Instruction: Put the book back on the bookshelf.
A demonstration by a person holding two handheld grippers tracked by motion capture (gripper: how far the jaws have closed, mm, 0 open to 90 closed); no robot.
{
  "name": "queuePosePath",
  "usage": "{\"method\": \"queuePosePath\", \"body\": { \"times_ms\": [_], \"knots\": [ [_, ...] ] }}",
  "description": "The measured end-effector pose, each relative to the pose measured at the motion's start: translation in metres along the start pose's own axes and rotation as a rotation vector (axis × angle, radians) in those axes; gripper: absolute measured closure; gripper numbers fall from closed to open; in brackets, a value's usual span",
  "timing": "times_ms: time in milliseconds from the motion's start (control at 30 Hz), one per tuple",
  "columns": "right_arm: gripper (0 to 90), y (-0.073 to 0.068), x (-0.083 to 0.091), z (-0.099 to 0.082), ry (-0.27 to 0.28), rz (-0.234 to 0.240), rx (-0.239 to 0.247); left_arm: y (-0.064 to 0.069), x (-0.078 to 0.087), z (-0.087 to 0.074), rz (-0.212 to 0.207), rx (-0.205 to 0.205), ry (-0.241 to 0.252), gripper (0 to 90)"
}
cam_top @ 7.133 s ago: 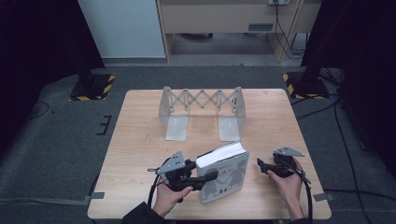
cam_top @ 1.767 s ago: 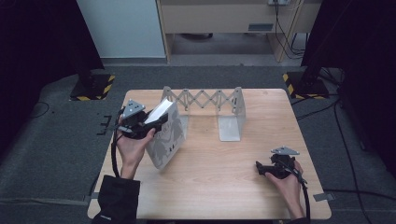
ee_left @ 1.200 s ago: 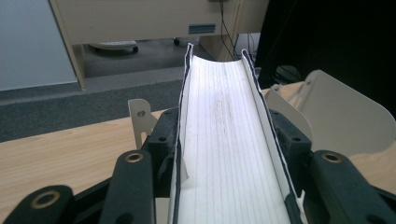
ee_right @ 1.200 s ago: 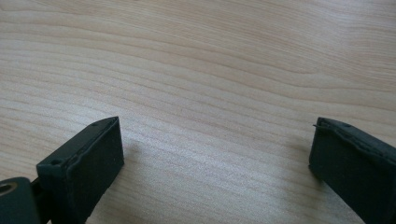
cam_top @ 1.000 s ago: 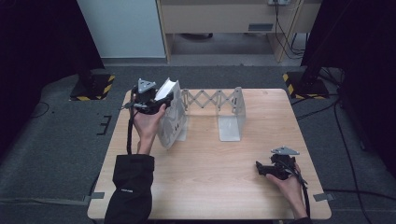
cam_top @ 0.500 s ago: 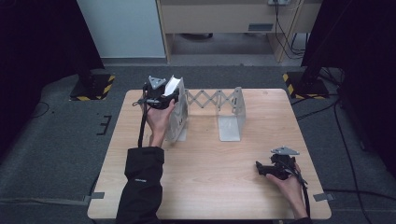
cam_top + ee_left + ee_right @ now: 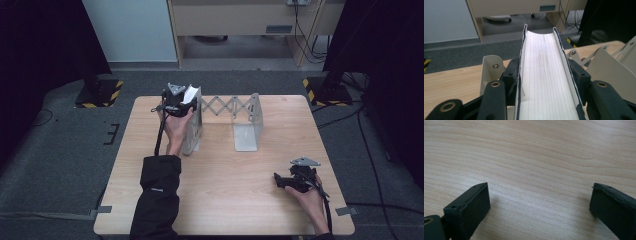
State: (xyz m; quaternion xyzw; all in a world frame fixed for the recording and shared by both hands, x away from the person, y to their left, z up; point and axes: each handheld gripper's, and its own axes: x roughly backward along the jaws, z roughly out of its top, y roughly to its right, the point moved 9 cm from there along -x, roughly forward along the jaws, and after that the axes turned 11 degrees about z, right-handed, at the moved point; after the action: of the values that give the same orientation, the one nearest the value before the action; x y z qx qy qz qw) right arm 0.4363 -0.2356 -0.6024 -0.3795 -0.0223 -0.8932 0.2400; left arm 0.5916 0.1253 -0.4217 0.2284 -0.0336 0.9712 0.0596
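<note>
The left arm, in a black sleeve (image 7: 156,195), reaches far forward across the surface (image 7: 225,200) to its back left part. The left hand (image 7: 176,126) holds the left gripper (image 7: 176,100) there, its fingers (image 7: 496,95) clamped on either side of a book (image 7: 546,82) that stands on edge. The right hand (image 7: 309,196) rests near the front right corner of the surface, holding the right gripper (image 7: 294,179) low, its fingers (image 7: 469,207) spread wide apart just above the wood.
</note>
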Motion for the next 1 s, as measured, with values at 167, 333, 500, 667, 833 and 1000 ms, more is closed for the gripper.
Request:
{"method": "queuePosePath", "body": {
  "times_ms": [167, 333, 500, 667, 833, 1000],
  "knots": [
    [3.4, 0.0, 0.0, 0.0, 0.0, 0.0, 0.0, 0.0, 0.002, -0.005, -0.006, 0.004, 0.028, 50.3],
    [3.4, 0.0, 0.0, 0.0, -0.002, 0.002, 0.002, 0.004, 0.008, -0.008, -0.05, -0.013, 0.118, 41.1],
    [3.4, -0.001, 0.0, -0.001, -0.003, 0.004, 0.006, 0.007, 0.022, -0.014, -0.095, -0.044, 0.144, 27.9],
    [3.4, -0.001, 0.0, 0.0, -0.002, 0.004, 0.004, -0.002, 0.029, -0.037, -0.132, -0.031, 0.104, 27.5],
    [3.4, -0.001, 0.0, -0.001, -0.002, 0.005, 0.005, -0.003, 0.033, -0.063, -0.168, -0.009, 0.108, 31.3],
    [3.4, -0.001, 0.0, 0.0, -0.001, 0.003, 0.004, -0.006, 0.041, -0.078, -0.187, 0.023, 0.109, 33.7]
  ]
}}
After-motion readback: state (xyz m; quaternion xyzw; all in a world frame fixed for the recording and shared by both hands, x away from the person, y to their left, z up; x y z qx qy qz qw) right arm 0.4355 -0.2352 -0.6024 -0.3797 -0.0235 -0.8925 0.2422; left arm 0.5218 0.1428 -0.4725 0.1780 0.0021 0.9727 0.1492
